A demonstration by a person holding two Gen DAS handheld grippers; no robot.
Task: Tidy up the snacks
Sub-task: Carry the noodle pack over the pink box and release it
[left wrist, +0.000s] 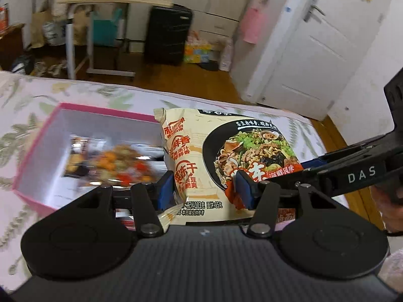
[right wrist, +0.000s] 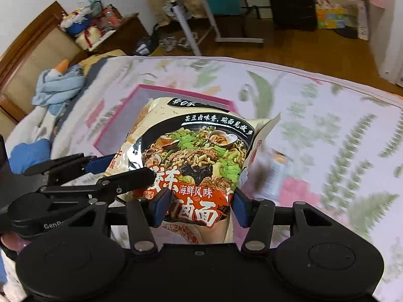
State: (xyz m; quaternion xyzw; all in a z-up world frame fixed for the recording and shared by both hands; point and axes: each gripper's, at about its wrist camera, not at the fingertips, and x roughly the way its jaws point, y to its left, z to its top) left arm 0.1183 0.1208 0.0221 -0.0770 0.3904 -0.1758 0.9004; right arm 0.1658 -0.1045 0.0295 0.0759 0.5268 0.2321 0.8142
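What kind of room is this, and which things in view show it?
Most likely a bedroom in a home. The work goes on over a bed with a floral sheet and a wooden headboard. A suitcase stands on the wood floor by a white door.
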